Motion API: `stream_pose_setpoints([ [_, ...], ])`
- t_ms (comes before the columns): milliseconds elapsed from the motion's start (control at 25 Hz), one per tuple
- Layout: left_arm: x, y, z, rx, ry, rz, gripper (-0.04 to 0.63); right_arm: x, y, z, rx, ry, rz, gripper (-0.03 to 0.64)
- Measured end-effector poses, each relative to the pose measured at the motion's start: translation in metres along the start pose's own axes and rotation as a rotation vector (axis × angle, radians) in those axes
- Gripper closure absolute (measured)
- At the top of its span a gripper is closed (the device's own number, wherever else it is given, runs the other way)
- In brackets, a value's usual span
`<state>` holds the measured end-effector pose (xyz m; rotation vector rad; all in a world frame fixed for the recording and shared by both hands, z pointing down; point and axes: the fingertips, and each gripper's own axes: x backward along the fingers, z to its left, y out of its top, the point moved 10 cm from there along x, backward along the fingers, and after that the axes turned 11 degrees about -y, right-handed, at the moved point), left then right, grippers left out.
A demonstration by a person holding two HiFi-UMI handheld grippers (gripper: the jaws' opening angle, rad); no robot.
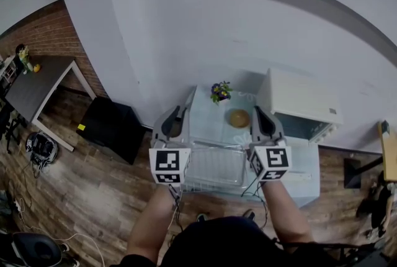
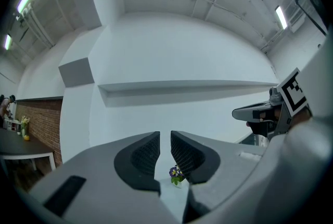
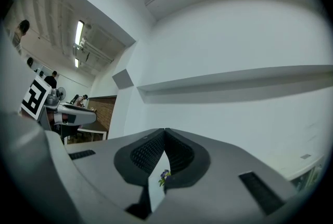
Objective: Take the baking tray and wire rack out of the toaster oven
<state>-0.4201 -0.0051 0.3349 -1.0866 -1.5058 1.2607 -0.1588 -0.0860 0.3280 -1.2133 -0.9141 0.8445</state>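
In the head view a shiny baking tray (image 1: 214, 165) lies on a wire rack (image 1: 197, 187) at the near side of the pale table (image 1: 307, 188). The white toaster oven (image 1: 301, 97) stands at the table's far right corner. Both grippers are held above the table on either side of the tray, pointing away toward the wall. My left gripper (image 1: 175, 118) (image 2: 165, 137) shows only a narrow gap between its jaws, and nothing sits in it. My right gripper (image 1: 263, 120) (image 3: 164, 132) has its tips touching and holds nothing.
A small pot of purple flowers (image 1: 219, 92) (image 2: 176, 173) (image 3: 165, 176) and a round brown object (image 1: 239, 118) sit on the table's far side. A black box (image 1: 115, 129) stands on the wooden floor to the left. A dark table (image 1: 37, 85) is further left.
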Motion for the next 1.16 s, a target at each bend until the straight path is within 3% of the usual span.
stream_pose_setpoints([
  [1160, 0.007, -0.006, 0.007, 0.056, 0.011, 0.012, 0.532, 0.003, 0.001, 0.004, -0.015, 0.037, 0.001, 0.612],
])
